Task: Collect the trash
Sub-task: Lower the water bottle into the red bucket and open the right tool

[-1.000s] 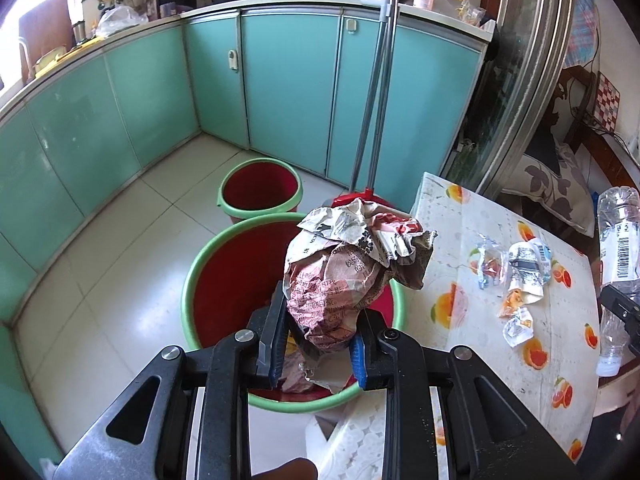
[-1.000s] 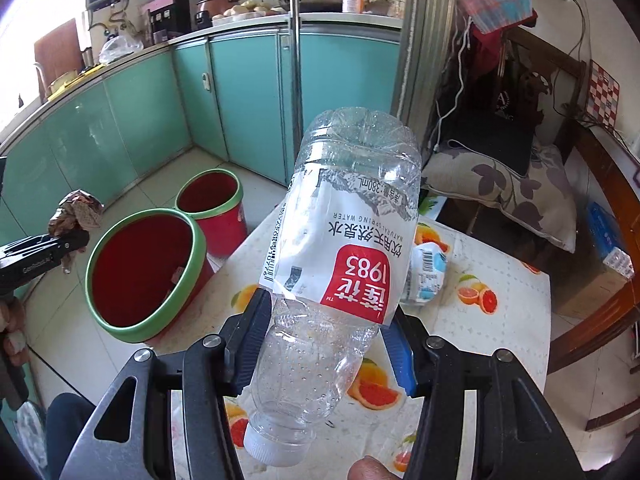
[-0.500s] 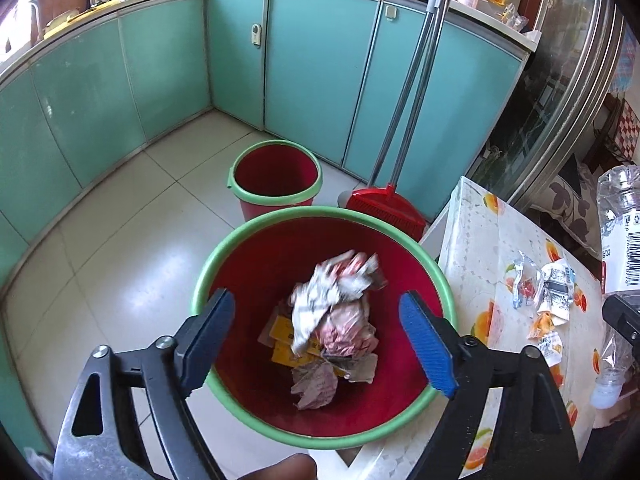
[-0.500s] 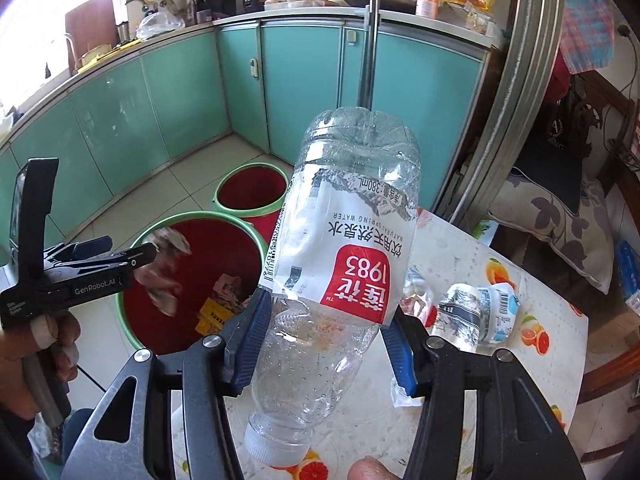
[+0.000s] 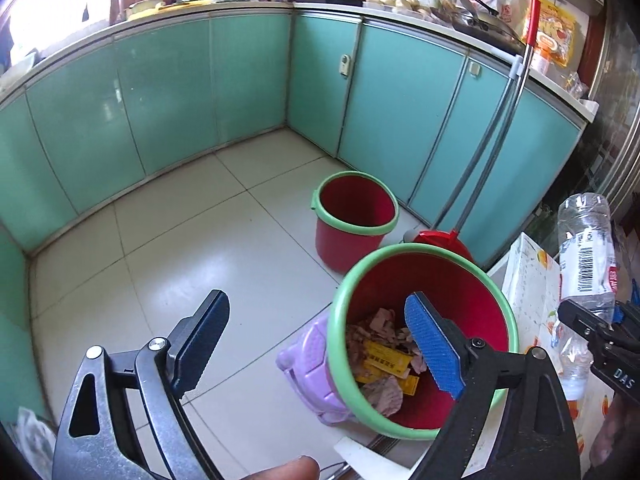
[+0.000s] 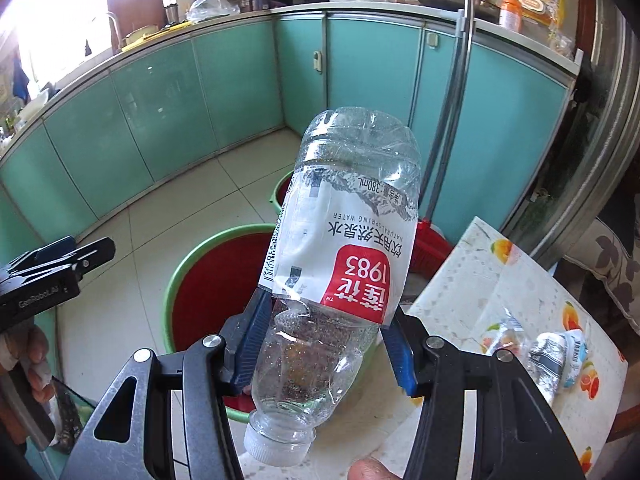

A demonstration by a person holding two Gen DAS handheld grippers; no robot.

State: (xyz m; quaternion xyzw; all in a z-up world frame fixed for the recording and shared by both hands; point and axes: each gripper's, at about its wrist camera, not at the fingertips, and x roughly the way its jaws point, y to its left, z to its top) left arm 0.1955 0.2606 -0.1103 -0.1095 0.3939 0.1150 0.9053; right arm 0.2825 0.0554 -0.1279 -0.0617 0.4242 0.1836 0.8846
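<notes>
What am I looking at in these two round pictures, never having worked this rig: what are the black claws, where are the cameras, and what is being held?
There is no robot arm. A person holds a two-finger claw in each hand, and each claw carries a wide-angle camera looking along its fingers. In the left view, the left gripper is open and empty; its jaws have just been opening. Beyond it stands the large red bucket with a green rim, with crumpled wrappers inside. In the right view, the right gripper is shut on a clear plastic bottle, cap towards the camera, above the same bucket. At the right is a table with a fruit-print cloth, where some small crushed packets lie.
</notes>
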